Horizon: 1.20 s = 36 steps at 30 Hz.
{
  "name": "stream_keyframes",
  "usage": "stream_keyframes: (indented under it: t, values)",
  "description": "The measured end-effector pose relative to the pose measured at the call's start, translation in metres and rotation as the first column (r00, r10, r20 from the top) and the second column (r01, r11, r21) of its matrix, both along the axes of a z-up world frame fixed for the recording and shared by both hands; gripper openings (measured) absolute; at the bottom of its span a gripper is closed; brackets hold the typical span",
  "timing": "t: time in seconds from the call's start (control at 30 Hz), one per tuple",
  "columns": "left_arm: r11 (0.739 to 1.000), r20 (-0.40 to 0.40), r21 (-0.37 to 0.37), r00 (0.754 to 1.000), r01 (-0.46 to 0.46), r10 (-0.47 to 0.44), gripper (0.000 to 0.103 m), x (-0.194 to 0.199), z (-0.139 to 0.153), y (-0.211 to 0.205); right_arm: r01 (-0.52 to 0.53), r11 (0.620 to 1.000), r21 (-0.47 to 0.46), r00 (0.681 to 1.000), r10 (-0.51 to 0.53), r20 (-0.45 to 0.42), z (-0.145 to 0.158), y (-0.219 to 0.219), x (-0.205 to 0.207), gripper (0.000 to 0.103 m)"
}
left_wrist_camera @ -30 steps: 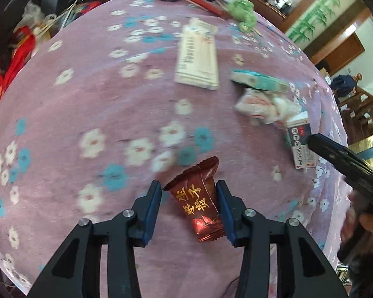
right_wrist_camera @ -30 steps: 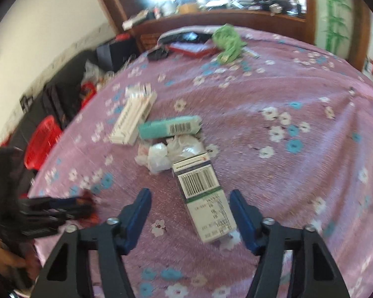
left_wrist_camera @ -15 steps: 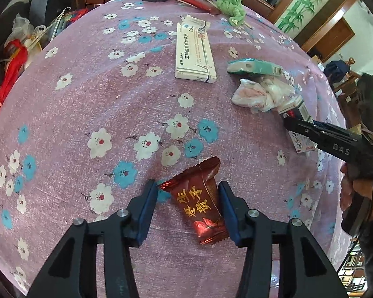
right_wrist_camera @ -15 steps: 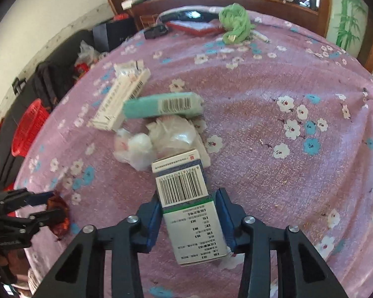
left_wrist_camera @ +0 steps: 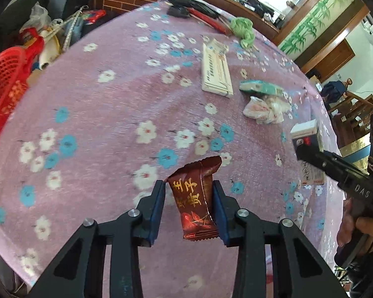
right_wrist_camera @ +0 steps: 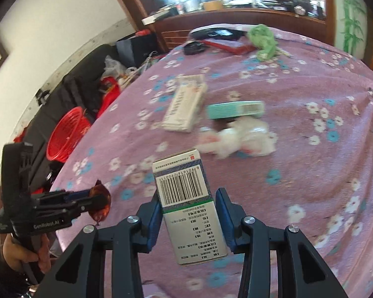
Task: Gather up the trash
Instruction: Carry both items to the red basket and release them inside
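Left wrist view: left gripper (left_wrist_camera: 189, 207) clamped on brown candy wrapper (left_wrist_camera: 196, 200), both blue pads tight against wrapper sides, wrapper raised off table (left_wrist_camera: 107, 114) near its near edge. Purple floral cloth over table. Toward far right: flat white box (left_wrist_camera: 216, 73), teal pack (left_wrist_camera: 260, 87) just beside it, crumpled tissue wad (left_wrist_camera: 265, 110) near the pack on its near side. Green rag (left_wrist_camera: 242, 28) close to far edge. Red basket (left_wrist_camera: 3, 88) off table's left edge. Right gripper (left_wrist_camera: 308, 149) at right edge, gripping small box (left_wrist_camera: 306, 134).

Right wrist view: right gripper (right_wrist_camera: 188, 214) closed on box (right_wrist_camera: 186, 202), barcode face up, box lifted above table (right_wrist_camera: 323, 193), left pad tight on it, right pad less clear. Beyond it tissue wad (right_wrist_camera: 238, 140), then teal pack (right_wrist_camera: 235, 109) and white box (right_wrist_camera: 185, 106) side by side. Green rag (right_wrist_camera: 263, 39) at far edge. Left gripper (right_wrist_camera: 97, 196) by table's left edge w/ wrapper (right_wrist_camera: 100, 202) pinched at tip. Basket (right_wrist_camera: 68, 134) on floor past left edge.
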<state>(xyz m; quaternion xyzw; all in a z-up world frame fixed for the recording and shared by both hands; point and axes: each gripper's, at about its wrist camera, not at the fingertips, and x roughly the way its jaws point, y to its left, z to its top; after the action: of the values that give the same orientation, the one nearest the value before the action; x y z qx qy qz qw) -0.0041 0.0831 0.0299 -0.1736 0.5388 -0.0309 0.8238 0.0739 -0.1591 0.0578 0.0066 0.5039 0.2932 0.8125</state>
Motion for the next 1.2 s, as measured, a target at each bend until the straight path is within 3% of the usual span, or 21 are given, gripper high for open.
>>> stream_keyframes:
  t: [0.27, 0.73, 1.2]
  values:
    - [0.996, 0.05, 0.007, 0.994, -0.093, 0.093, 0.039, -0.025, 0.026, 0.048, -0.095, 0.995, -0.003, 0.995, 0.095, 0.009, 0.008, 0.055, -0.008, 0.045]
    - [0.96, 0.144, 0.012, 0.95, -0.281, 0.276, 0.039, -0.064, 0.067, 0.157, -0.284, 0.959, 0.015, 0.958, 0.284, 0.027, 0.021, 0.182, -0.018, 0.045]
    - [0.943, 0.188, 0.012, 0.927, -0.333, 0.325, 0.039, -0.068, 0.084, 0.231, -0.336, 0.942, 0.024, 0.939, 0.333, 0.08, 0.047, 0.263, -0.019, 0.045]
